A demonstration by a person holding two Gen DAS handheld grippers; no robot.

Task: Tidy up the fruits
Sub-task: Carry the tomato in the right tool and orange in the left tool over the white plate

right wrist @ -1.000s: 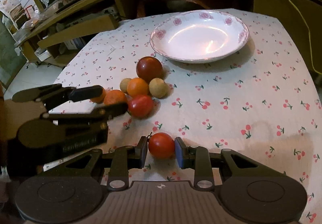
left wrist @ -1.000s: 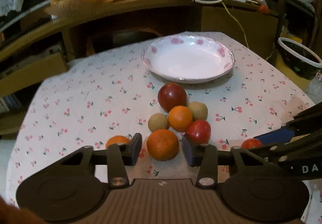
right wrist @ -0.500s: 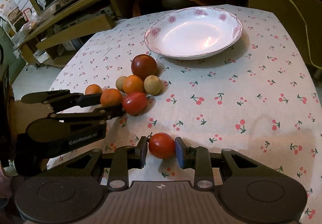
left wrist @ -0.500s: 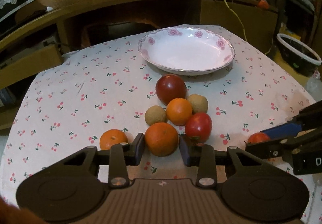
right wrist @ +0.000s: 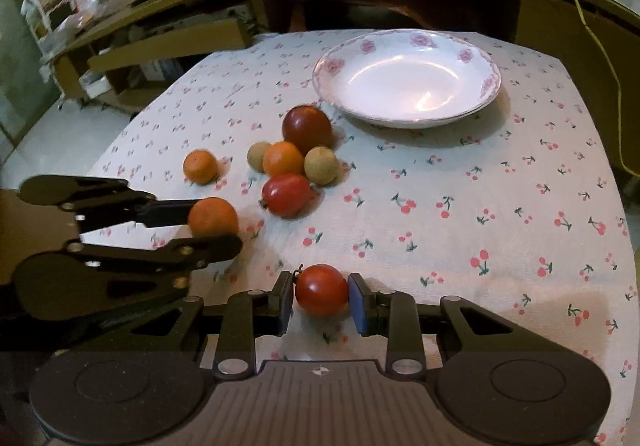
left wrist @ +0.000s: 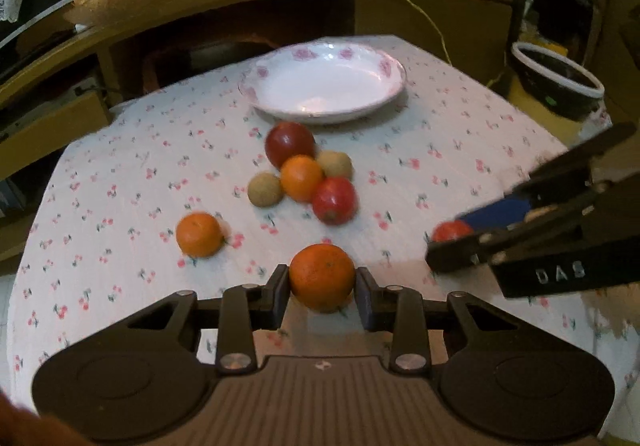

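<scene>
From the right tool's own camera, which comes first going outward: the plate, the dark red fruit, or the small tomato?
1. Small tomato: between the right tool's pads.
2. Dark red fruit: mid-table, at the cluster's far end.
3. Plate: farthest, by the far edge.

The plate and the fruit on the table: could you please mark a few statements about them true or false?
1. The plate holds two fruits. False: it holds none.
2. The left gripper is shut on an orange. True.
3. The right gripper holds a brown fruit. False: it is shut on a small red fruit.
4. A lone orange sits apart from the cluster. True.
</scene>
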